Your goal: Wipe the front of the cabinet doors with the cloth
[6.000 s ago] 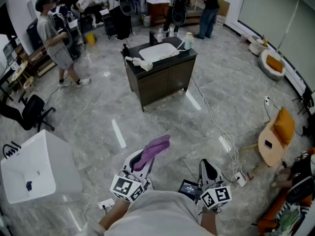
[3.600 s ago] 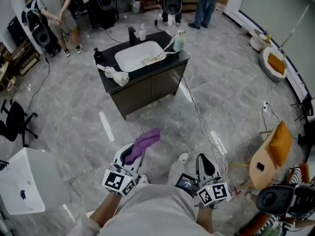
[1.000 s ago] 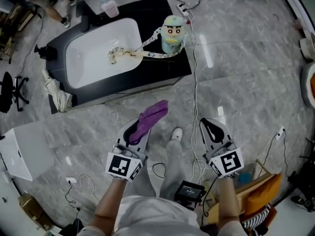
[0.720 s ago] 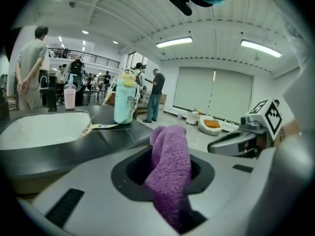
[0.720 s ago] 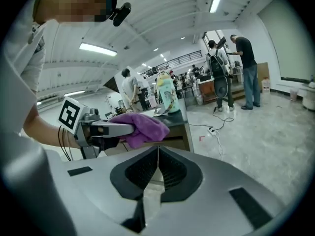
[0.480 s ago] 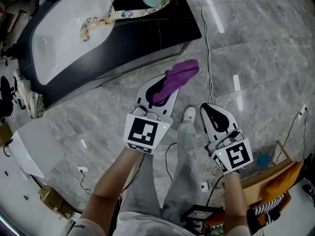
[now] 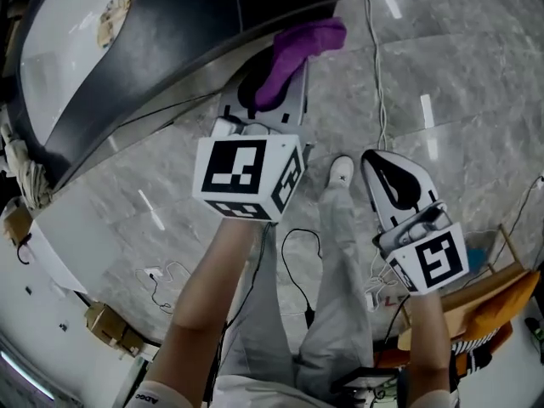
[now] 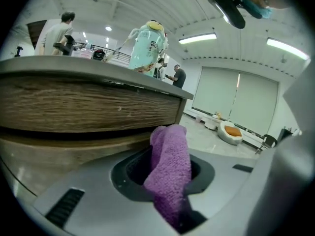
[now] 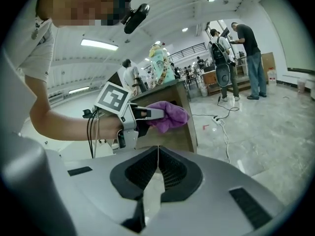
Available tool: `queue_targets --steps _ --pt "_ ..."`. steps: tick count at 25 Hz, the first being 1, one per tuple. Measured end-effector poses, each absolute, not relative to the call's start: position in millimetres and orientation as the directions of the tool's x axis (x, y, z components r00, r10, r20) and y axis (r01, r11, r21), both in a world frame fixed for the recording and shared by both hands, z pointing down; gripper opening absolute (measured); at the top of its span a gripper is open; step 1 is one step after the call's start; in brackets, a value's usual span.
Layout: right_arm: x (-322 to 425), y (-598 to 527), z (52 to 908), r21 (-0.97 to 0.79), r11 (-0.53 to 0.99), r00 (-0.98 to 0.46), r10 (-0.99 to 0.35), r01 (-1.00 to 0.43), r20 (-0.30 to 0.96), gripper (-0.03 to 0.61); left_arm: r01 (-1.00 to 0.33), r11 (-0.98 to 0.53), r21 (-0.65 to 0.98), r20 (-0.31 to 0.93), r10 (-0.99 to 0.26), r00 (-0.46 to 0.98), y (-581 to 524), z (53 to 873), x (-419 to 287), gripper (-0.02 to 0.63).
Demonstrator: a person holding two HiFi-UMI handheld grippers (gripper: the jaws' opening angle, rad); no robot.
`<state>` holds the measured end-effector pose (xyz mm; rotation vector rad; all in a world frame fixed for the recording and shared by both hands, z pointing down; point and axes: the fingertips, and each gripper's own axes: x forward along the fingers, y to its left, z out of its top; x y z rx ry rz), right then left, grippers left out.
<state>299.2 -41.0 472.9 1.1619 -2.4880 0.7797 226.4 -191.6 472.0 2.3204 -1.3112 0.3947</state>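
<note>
My left gripper (image 7: 274, 76) is shut on a purple cloth (image 7: 299, 49), whose free end sticks out past the jaws towards the dark sink cabinet (image 7: 204, 15). In the left gripper view the purple cloth (image 8: 170, 171) hangs just short of the wood-grain cabinet front (image 8: 88, 107). The right gripper view shows the left gripper (image 9: 147, 115) with the purple cloth (image 9: 168, 116) beside the cabinet (image 9: 182, 127). My right gripper (image 7: 398, 185) hangs lower right over the floor, jaws together, holding nothing; in its own view the right gripper (image 9: 157, 168) also shows the jaws pressed together.
A white basin (image 7: 76, 41) sits in the black countertop, with a pale green figure bottle (image 8: 146, 47) on top. Cables (image 7: 374, 75) trail over the grey marble floor. My shoe (image 7: 342, 171) is between the grippers. An orange chair (image 7: 476, 313) stands lower right. People (image 9: 243, 58) stand far off.
I have walked up to the sink cabinet over the last seconds. The left gripper with the cloth has risen and moved forward until the cloth is at the cabinet's front edge; the right gripper stayed low.
</note>
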Motion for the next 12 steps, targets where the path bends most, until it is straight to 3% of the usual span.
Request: queue_targets --steps 12 --pt "225 -27 481 -0.341 0.598 -0.68 -0.547 -0.725 0.488 0.028 -0.913 -0.388 0.129 0.496 -0.771 0.398 -177 486 86 0.094"
